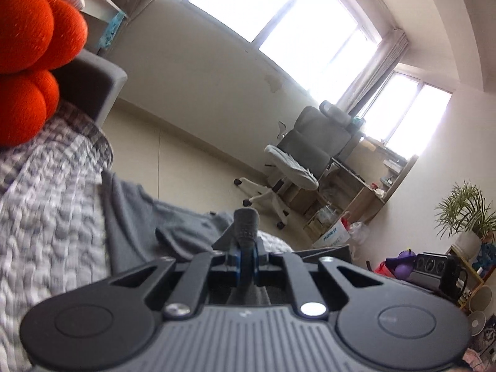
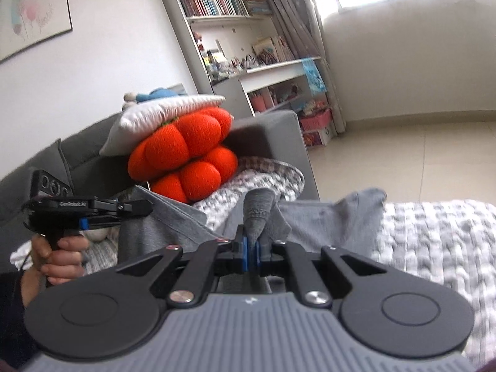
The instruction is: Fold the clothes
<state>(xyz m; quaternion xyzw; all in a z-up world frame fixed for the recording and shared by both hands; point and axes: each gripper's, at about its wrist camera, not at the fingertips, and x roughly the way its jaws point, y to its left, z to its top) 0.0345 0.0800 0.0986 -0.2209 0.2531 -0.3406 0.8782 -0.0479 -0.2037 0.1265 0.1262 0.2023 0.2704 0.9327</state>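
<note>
Both jaws pinching the grey top [image 2: 325,217], lifted over the bed [image 2: 434,232], cloth stretched between them.

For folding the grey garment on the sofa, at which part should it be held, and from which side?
Hold the grey garment at its near edge, coming from the sofa's front. Both claws already pinch that edge: the left claw and the right claw each have cloth bunched between shut jaws, while the rest drapes over the quilted cover.
</note>
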